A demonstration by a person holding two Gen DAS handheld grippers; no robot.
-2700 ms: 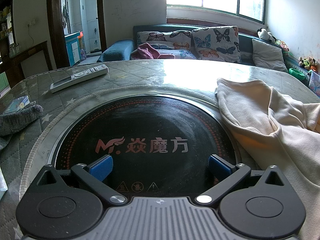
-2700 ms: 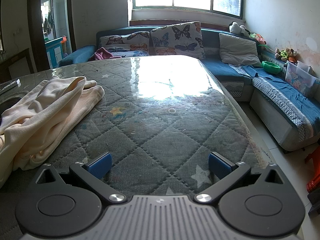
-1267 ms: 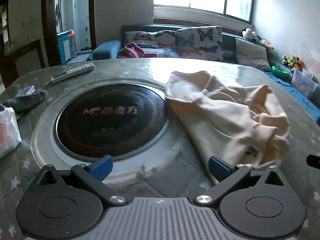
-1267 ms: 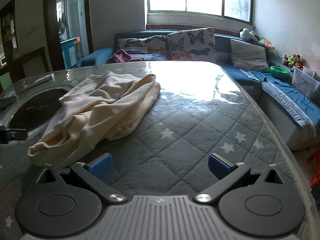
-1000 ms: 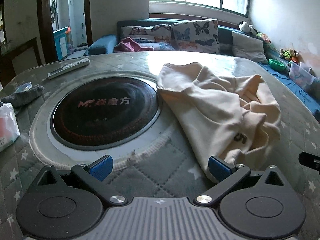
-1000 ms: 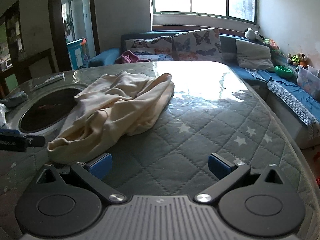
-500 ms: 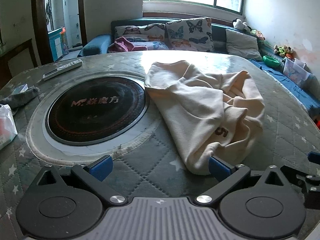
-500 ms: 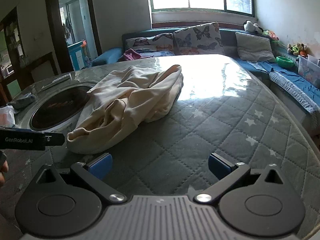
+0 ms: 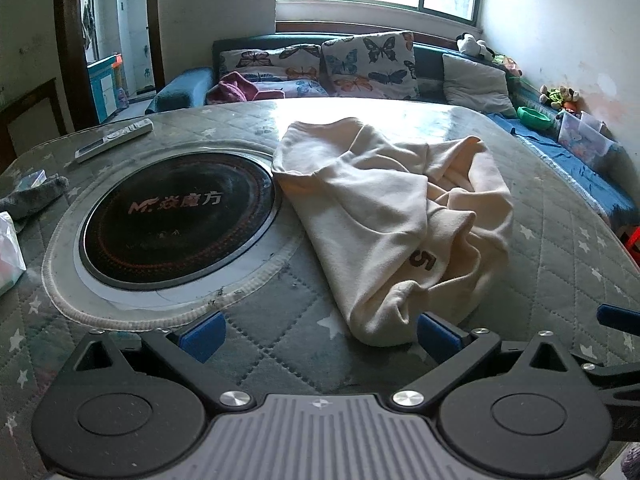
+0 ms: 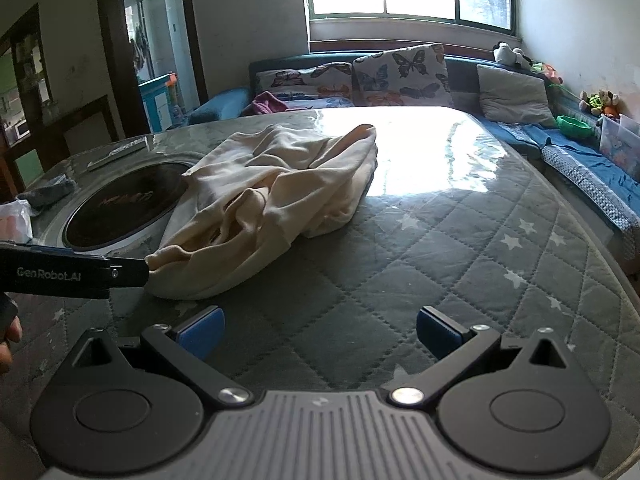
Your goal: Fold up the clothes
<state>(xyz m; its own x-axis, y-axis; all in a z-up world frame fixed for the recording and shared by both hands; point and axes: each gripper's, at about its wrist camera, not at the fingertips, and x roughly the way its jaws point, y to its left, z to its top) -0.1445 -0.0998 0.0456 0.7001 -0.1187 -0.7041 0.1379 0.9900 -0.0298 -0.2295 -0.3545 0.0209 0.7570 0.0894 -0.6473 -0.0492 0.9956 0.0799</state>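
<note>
A crumpled cream garment [image 9: 384, 216] with a dark "5" printed on it lies in a heap on the quilted grey table, just right of the round black cooktop. It also shows in the right wrist view [image 10: 276, 192]. My left gripper [image 9: 320, 336] is open and empty, near the table's front edge, with its right finger close to the garment's near end. My right gripper [image 10: 318, 332] is open and empty, to the right of the heap. The left gripper's finger [image 10: 72, 274] shows at the left of the right wrist view, next to the garment's near end.
A black round cooktop [image 9: 176, 216] is set into the table [image 9: 560, 240] at the left. A remote [image 9: 114, 140] lies at the far left; a grey cloth [image 9: 32, 196] and a plastic bag [image 9: 8, 248] sit at the left edge. A sofa with butterfly cushions [image 9: 360, 64] stands behind.
Both grippers have drawn back toward the table's near edge, so the whole garment now lies in front of them. Both stay open. The garment has not moved.
</note>
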